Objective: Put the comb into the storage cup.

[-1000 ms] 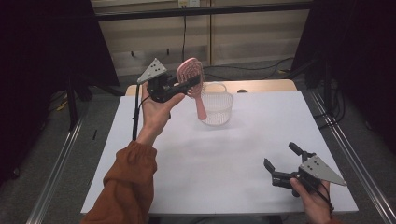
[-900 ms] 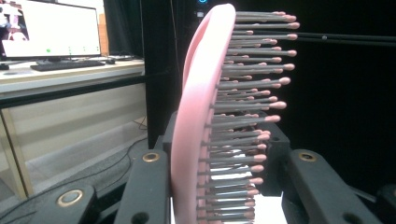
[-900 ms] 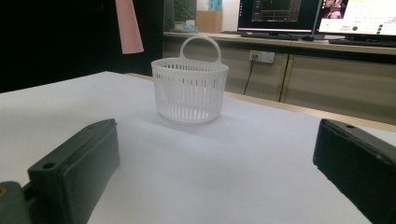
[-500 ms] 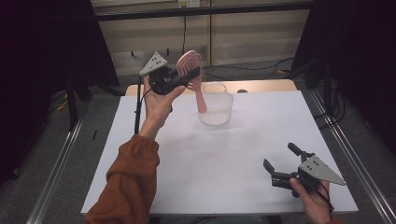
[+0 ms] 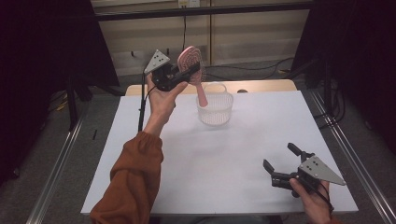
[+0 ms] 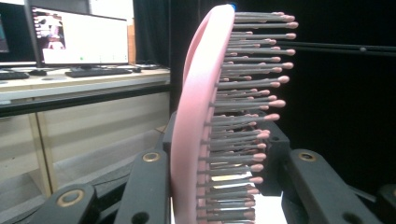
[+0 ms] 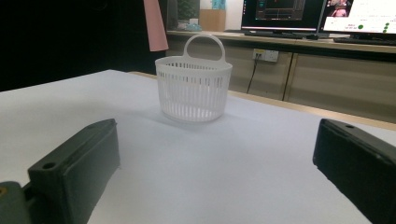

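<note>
Two grippers on the table side, and all the action sits with the left gripper [image 5: 183, 74], clamped across the head of a pink brush [image 5: 190, 60] and carrying it high at the far edge. From the left gripper view the jaws pinch the brush [image 6: 196, 126] from both sides, one on the smooth back, the other in among the bristles, so that's a firm hold. The handle hangs down below the jaws, its tip dangling just above the rim of the white basket [image 5: 215, 108], which stands under and a touch to the right of that gripper. The right gripper view catches that pink handle end hovering over the basket [image 7: 193, 91], clear of the rim, not yet inside.

So we're in the carry-and-place stage, I'd say: brush lifted, lined up, drop still to come. Next move wants the left gripper to come down so the handle slides inside the rim, steering clear of the basket's hoop handle, then the jaws can part. Let go too high and the brush may tip the light basket over, I reckon.

Meanwhile the right gripper [image 5: 280, 170] rests low near the table's near edge, jaws spread wide with nothing between them, well apart from basket and brush
</note>
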Demonstrator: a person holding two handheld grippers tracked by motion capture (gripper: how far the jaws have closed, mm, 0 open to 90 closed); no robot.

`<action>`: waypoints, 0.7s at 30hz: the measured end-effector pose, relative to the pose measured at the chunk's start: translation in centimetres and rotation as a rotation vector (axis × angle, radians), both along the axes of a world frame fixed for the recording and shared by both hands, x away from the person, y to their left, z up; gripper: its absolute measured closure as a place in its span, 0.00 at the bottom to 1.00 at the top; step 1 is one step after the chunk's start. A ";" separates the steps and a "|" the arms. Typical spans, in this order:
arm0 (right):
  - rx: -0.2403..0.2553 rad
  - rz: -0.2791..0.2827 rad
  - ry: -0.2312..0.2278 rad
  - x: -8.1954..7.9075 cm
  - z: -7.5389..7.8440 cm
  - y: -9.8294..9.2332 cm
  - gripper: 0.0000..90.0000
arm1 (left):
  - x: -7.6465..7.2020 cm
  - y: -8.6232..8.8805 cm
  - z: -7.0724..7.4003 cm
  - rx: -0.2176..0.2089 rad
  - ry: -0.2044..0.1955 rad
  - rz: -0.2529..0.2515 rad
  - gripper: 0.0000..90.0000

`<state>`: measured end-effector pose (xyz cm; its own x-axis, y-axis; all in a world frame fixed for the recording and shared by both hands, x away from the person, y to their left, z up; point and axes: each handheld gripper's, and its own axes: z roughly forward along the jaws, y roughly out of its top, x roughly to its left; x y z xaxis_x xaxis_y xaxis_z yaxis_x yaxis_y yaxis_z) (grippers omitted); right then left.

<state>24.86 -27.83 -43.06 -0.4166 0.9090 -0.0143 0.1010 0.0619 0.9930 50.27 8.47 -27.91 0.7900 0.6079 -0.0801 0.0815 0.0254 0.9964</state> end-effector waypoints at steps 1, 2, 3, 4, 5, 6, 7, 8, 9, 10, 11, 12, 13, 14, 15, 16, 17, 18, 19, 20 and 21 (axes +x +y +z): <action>-0.001 0.002 0.001 0.0 0.0 0.0 0.01 | 0.1 -0.1 -0.1 -0.005 0.007 0.011 0.71; -0.002 0.004 0.003 0.0 0.0 0.0 0.01 | 0.2 -0.2 -0.4 -0.004 0.012 0.023 0.71; -0.001 0.007 0.011 0.0 -0.1 0.1 0.01 | 0.4 -0.6 -0.8 0.012 0.020 0.031 0.71; -0.001 0.007 0.011 0.0 -0.1 0.1 0.01 | 0.4 -0.6 -0.8 0.012 0.020 0.031 0.71; 0.000 0.010 0.011 0.0 -0.1 0.1 0.01 | 0.5 -0.8 -1.0 0.016 0.022 0.032 0.71; 0.000 0.010 0.011 0.0 -0.1 0.1 0.01 | 0.6 -1.0 -1.2 0.016 0.026 0.030 0.71; -0.002 0.009 0.011 0.0 -0.1 0.1 0.01 | 0.7 -1.2 -1.3 0.013 0.030 0.027 0.71; -0.001 0.010 0.009 0.0 -0.1 0.1 0.01 | 0.7 -1.4 -1.5 0.014 0.030 0.025 0.71; -0.001 0.010 0.010 -0.1 -0.1 0.1 0.01 | 0.7 -1.6 -1.6 0.021 0.023 0.021 0.71; -0.001 0.010 0.010 -0.1 -0.1 0.1 0.01 | 0.7 -1.6 -1.6 0.021 0.023 0.021 0.71; -0.002 0.011 0.010 -0.1 -0.1 0.1 0.01 | 0.8 -1.7 -1.6 0.028 0.019 0.022 0.71; -0.002 0.011 0.010 -0.1 -0.1 0.1 0.01 | 0.8 -1.8 -1.7 0.027 0.021 0.022 0.71; -0.002 0.012 0.010 -0.1 -0.1 0.1 0.01 | 0.9 -1.8 -1.8 0.026 0.021 0.021 0.71; -0.002 0.012 0.010 -0.1 -0.1 0.1 0.01 | 0.9 -1.8 -1.9 0.030 0.023 0.022 0.71; -0.003 0.013 0.010 -0.1 -0.1 0.1 0.01 | 1.0 -1.8 -2.0 0.038 0.020 0.024 0.71; -0.004 0.013 0.010 -0.1 -0.1 0.1 0.01 | 1.1 -1.8 -2.2 0.042 0.021 0.025 0.71; -0.005 0.019 0.009 -0.1 -0.1 0.1 0.01 | 1.2 -1.8 -2.4 0.040 0.029 0.021 0.71; -0.005 0.019 0.009 -0.1 -0.1 0.1 0.01 | 1.2 -1.8 -2.4 0.040 0.029 0.021 0.71; -0.006 0.019 0.010 0.0 -0.1 0.1 0.01 | 1.2 -2.0 -2.6 0.041 0.028 0.019 0.71; -0.006 0.019 0.010 0.0 -0.1 0.1 0.01 | 1.2 -2.0 -2.6 0.041 0.028 0.019 0.71; -0.007 0.018 0.009 0.0 -0.1 0.1 0.01 | 1.3 -2.0 -2.7 0.037 0.031 0.016 0.71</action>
<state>24.83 -27.71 -43.19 -0.4330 0.9012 -0.0166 0.1092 0.0707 0.9915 51.53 6.43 -30.63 0.7777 0.6233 -0.0819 0.1123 -0.0096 0.9936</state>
